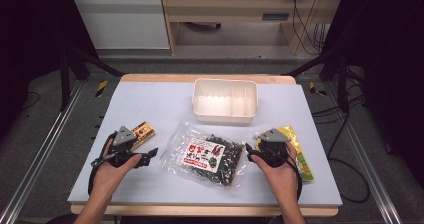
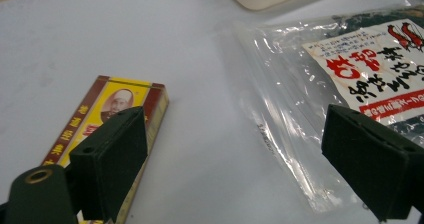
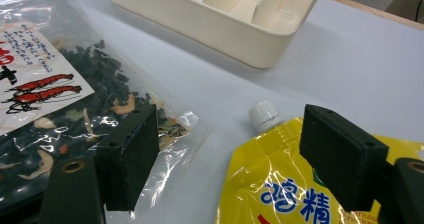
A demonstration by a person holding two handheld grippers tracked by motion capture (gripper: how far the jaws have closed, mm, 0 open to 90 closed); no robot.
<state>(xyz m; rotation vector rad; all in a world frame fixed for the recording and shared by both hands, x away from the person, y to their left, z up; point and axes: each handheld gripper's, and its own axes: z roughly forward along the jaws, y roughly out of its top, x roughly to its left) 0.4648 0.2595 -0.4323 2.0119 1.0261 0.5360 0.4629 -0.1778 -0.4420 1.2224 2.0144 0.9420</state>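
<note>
A clear bag of dark dried seaweed with a red and white label lies at the table's front middle. To its left is a small yellow and brown box; to its right, a yellow spout pouch. My left gripper is open and empty, low between the box and the bag. My right gripper is also open and empty, above the gap between the bag and the pouch. The pouch's white cap points toward the tray.
A white divided tray stands empty at the back middle of the pale table top; its wall is just beyond the right gripper. Cables and metal frame rails run along both sides of the table.
</note>
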